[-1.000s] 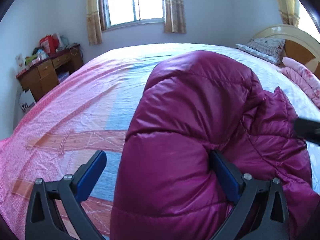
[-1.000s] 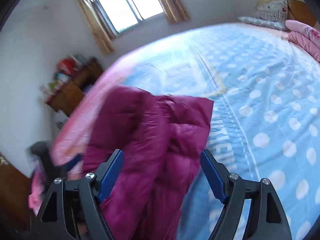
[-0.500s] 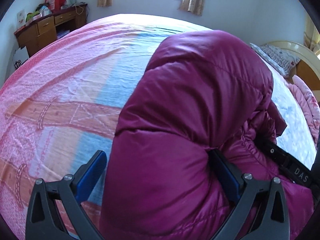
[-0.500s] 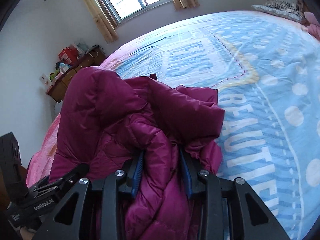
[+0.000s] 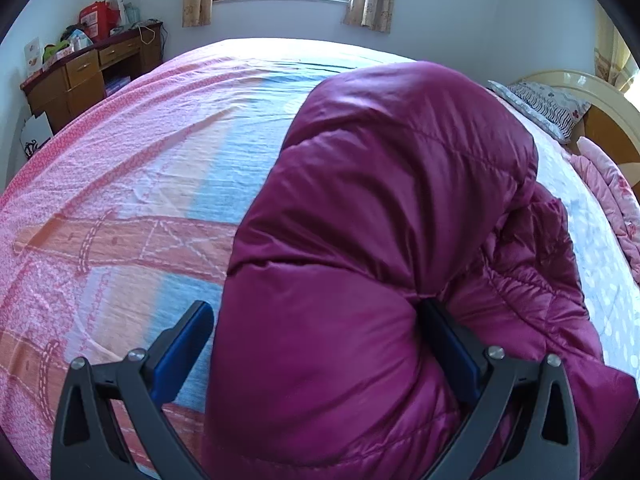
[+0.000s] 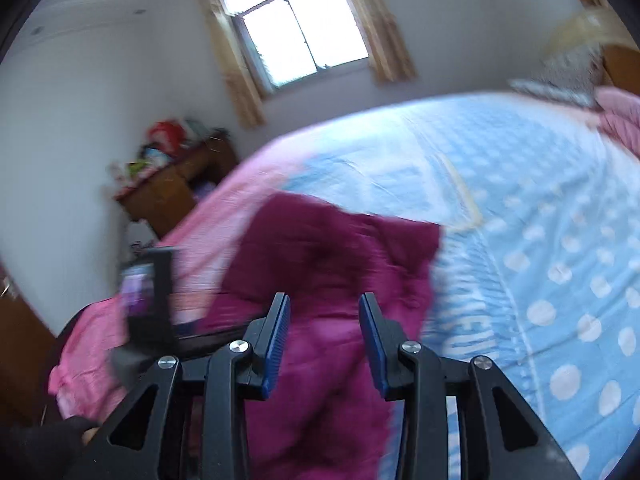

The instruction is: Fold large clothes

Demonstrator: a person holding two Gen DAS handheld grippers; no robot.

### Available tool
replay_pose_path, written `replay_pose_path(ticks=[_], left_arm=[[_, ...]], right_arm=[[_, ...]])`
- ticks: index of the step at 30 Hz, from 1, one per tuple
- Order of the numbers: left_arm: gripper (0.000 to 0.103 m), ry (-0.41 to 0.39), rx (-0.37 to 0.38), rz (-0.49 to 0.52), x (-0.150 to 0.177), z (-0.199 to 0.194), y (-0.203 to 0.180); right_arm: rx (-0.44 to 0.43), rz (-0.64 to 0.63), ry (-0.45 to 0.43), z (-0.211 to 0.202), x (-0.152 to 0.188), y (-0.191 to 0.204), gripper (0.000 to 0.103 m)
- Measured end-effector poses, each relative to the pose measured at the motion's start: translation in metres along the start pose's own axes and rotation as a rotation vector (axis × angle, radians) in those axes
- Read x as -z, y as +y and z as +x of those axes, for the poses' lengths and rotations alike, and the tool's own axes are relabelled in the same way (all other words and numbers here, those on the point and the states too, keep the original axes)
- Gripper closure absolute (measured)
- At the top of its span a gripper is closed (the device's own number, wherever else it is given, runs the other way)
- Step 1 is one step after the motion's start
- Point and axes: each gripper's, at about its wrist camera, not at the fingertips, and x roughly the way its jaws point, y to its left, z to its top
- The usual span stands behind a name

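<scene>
A large magenta puffer jacket (image 5: 384, 216) lies bunched on the bed, humped up in front of my left gripper (image 5: 316, 340). That gripper stands wide open around the jacket's bulk. Its right finger (image 5: 448, 344) is sunk into a crease and its left finger (image 5: 184, 344) stands just clear of the fabric. In the blurred right wrist view, my right gripper (image 6: 324, 336) is shut on a fold of the jacket (image 6: 332, 264), and the cloth runs down between its blue pads. The rest of the jacket trails toward the bed's left side.
The bed (image 5: 132, 184) has a pink and blue sheet with white dots (image 6: 560, 264). A wooden desk (image 5: 92, 76) with clutter stands left by the wall. A pillow (image 5: 548, 104), a headboard and a pink quilt (image 5: 608, 200) are at the right. A blurred black unit (image 6: 144, 292) is at the left.
The right gripper closed from wide open onto a jacket fold, then swung up and away with it, and its view blurred. Its black body left the left wrist view. The left gripper stayed wide.
</scene>
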Motion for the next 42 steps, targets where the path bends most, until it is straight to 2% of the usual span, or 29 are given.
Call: replay_pose_path(ticks=[1,3,5,8,10,14,15,16,17,18,19,20,22,26,27,31,33,35,37,38,42], left_arm=[[0.0,0.006,0.004,0.0,0.0,0.0,0.0],[0.0,0.029,0.035,-0.013,-0.004,0.0,0.003],[0.0,0.056,0.072,-0.022,-0.007,0.0,0.008],[0.0,0.089,0.093,0.009,-0.01,-0.001,0.006],[0.0,0.122,0.115,0.009,-0.015,-0.001,0.008],[0.0,0.246,0.254,-0.048,-0.033,0.002,0.027],[0.0,0.246,0.284,-0.062,-0.036,0.0,0.032],[0.0,0.224,0.311,-0.075,-0.039,-0.003,0.038],[0.0,0.202,0.327,-0.082,-0.041,-0.004,0.043],[0.0,0.181,0.341,-0.087,-0.043,-0.005,0.046],[0.0,0.179,0.353,-0.086,-0.044,-0.002,0.046],[0.0,0.195,0.369,-0.08,-0.044,0.002,0.045],[0.0,0.248,0.397,-0.066,-0.041,0.015,0.037],[0.0,0.219,0.425,-0.043,-0.036,0.014,0.032],[0.0,0.217,0.427,-0.043,-0.036,0.015,0.032],[0.0,0.195,0.399,0.005,-0.037,0.014,0.023],[0.006,0.18,0.399,0.028,-0.039,0.014,0.014],[0.018,0.159,0.402,0.05,-0.037,0.012,0.008],[0.026,0.139,0.395,0.067,-0.035,0.008,0.004],[0.031,0.127,0.394,0.072,-0.035,0.005,0.004],[0.043,0.082,0.354,0.094,-0.031,-0.014,0.009]], right_arm=[[-0.005,-0.01,0.027,0.003,0.006,0.005,0.065],[0.061,-0.015,0.113,0.018,0.026,0.009,0.065],[0.083,0.02,0.164,0.032,0.048,-0.001,0.065],[0.026,0.129,0.146,0.032,0.076,-0.022,0.065],[0.017,0.147,0.14,0.031,0.079,-0.027,0.065],[-0.016,0.176,0.158,0.021,0.068,-0.028,0.059],[-0.037,0.201,0.143,0.016,0.064,-0.033,0.05],[-0.053,0.229,0.113,0.011,0.058,-0.04,0.036],[-0.058,0.251,0.075,0.003,0.052,-0.045,0.029],[-0.048,0.274,0.025,-0.005,0.043,-0.051,0.017],[-0.045,0.285,0.0,-0.007,0.038,-0.056,0.012],[-0.045,0.297,-0.02,-0.007,0.032,-0.061,0.012],[-0.013,0.316,0.001,0.008,0.022,-0.075,0.012],[-0.002,0.352,0.131,0.06,0.024,-0.092,0.012],[-0.027,0.364,0.164,0.073,0.029,-0.095,0.012],[0.023,0.272,0.152,0.081,0.038,-0.082,0.012],[0.039,0.248,0.167,0.084,0.039,-0.078,0.012],[0.042,0.235,0.183,0.088,0.043,-0.079,0.019],[0.012,0.253,0.196,0.088,0.047,-0.076,0.035],[0.009,0.26,0.198,0.088,0.048,-0.075,0.038],[-0.007,0.301,0.191,0.079,0.055,-0.062,0.053]])
